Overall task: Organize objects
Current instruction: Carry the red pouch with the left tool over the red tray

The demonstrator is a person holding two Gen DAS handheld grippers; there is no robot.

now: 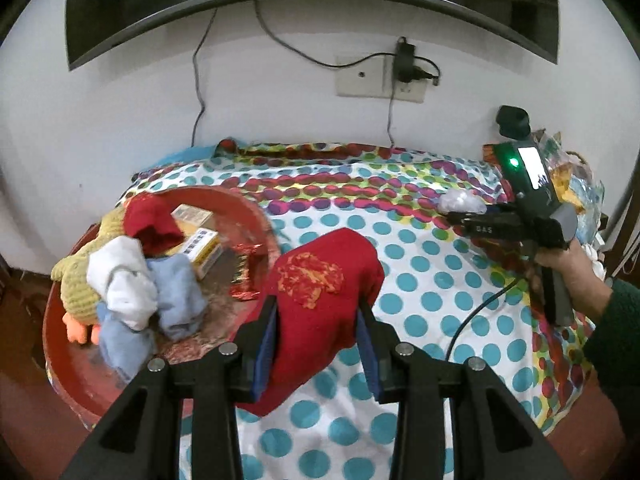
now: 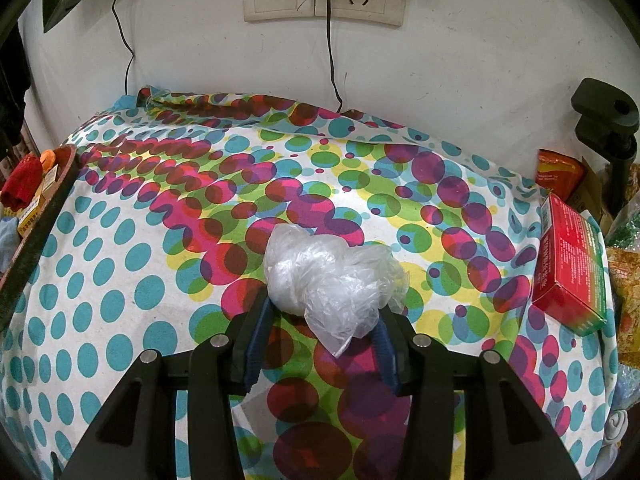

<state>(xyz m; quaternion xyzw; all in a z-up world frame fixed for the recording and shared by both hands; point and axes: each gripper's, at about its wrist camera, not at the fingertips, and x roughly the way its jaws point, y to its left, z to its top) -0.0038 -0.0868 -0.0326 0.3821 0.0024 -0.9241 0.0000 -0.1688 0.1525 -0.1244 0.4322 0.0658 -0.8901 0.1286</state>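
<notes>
Sock, red [image 1: 320, 292], long axis running away from the camera, far end up and toe-side hanging low, pinched between both pads of left claw [image 1: 316, 344] above the dotted worktop [image 1: 432, 280] beside the red tray [image 1: 64, 360]. Right claw [image 2: 320, 332] closed on a crumpled plastic bag [image 2: 328, 280], held level over the cloth.

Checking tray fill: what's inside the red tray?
The red tray holds a red cloth, white sock, blue socks, yellow boxes and knitted duck. Anything beneath them is hidden.
</notes>
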